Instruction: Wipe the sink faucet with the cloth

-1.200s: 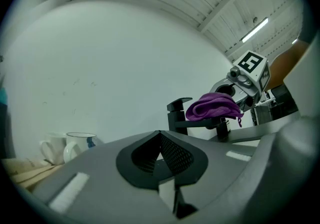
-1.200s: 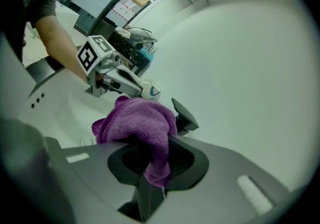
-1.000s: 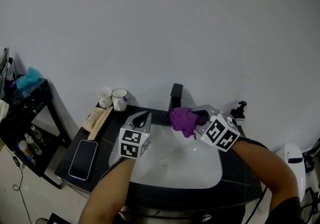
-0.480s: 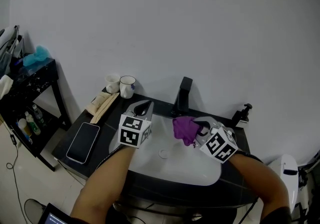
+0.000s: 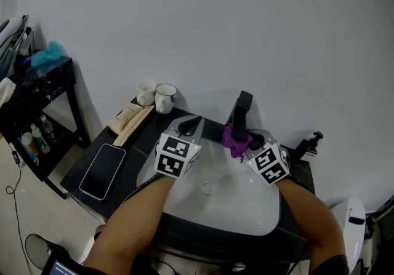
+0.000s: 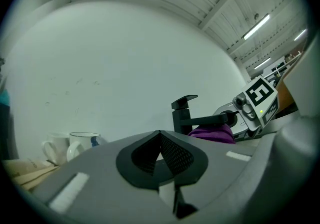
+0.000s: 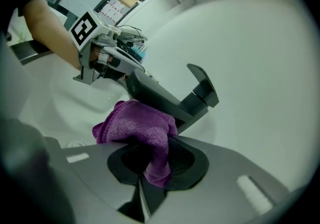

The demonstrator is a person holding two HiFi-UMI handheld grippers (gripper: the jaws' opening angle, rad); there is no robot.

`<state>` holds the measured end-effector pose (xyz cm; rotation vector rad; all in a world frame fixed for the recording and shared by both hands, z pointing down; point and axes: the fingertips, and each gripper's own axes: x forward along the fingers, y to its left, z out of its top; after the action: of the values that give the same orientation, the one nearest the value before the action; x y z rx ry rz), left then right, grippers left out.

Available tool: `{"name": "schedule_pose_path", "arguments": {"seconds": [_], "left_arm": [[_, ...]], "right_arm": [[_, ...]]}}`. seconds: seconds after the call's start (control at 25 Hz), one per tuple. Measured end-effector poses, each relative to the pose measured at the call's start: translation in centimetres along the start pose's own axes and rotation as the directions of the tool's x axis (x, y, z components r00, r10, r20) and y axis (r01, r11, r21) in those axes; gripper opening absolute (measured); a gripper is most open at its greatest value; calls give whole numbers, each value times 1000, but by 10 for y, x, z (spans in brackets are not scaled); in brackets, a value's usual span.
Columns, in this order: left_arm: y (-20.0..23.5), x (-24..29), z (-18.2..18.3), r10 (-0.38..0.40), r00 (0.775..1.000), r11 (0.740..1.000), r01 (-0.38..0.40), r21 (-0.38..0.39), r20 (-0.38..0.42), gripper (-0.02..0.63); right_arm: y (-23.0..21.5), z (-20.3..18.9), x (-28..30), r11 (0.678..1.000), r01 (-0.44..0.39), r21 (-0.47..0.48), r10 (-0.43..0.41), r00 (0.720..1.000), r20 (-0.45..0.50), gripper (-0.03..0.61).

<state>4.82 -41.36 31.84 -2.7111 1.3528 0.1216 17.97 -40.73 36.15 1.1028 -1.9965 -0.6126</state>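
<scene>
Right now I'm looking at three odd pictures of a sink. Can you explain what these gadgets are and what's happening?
There is no robot here. A person holds hand-operated tongs in each hand, and the patterned cubes are part of them. One picture comes from a head camera looking down. The other two come from cameras riding on each tool. The right tongs pinch a purple cloth against the black faucet above the white sink. The left tongs are shut and empty. A phone and two mugs sit beside the sink.
</scene>
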Motion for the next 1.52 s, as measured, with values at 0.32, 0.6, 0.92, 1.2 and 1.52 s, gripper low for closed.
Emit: {"name": "schedule_pose_path", "arguments": {"seconds": [0.32, 0.6, 0.92, 1.2, 1.52], "left_arm": [[13, 4, 6, 21, 999, 999, -20, -27, 26, 17], [12, 3, 0, 24, 1000, 999, -23, -25, 5, 17], [7, 4, -1, 21, 1000, 999, -21, 43, -3, 17], [7, 4, -3, 25, 1000, 998, -24, 59, -13, 17], [10, 4, -2, 29, 1000, 998, -28, 50, -10, 17]], "right_arm": [[24, -5, 18, 994, -106, 6, 106, 993, -41, 71], [25, -11, 13, 995, -104, 0, 104, 993, -50, 71], [-37, -16, -26, 1000, 8, -22, -9, 999, -47, 74], [-141, 22, -55, 974, 222, 51, -224, 974, 20, 73], [-151, 32, -44, 973, 230, 23, -230, 973, 8, 73]]}}
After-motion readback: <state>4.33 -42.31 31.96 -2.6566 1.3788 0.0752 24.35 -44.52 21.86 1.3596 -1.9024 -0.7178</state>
